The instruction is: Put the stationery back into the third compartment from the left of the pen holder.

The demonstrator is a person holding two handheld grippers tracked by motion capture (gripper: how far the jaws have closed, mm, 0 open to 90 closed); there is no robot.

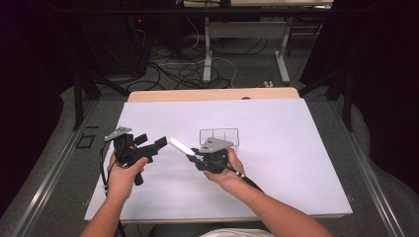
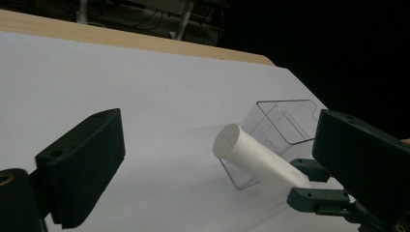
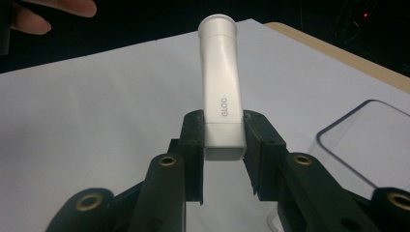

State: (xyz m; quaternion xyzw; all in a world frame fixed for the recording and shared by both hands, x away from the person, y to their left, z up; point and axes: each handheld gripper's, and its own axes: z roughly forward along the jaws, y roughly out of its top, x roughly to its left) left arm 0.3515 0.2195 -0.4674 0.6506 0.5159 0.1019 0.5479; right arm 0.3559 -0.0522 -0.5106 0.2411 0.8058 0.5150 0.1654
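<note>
Right gripper [image 3: 221, 145] clenches white tube [image 3: 221, 87] beside clear box [image 2: 278, 130]; left gripper [image 2: 217, 159] released.

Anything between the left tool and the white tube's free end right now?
Nothing: in the high view, bare white table separates the open left tool from the white tube held by the right tool.

White surface [image 1: 296, 163] with a light wood strip [image 1: 212, 94] along its far edge. Grey floor [image 1: 54, 163] around it, metal rails at both sides. Beyond: tangle of dark and white cables [image 1: 173, 69] on the floor, white legs of another desk [image 1: 207, 54]. Dark curtains left and right, small red indicator light [image 1: 140, 20] top left. Room dim, surface brightly lit.
</note>
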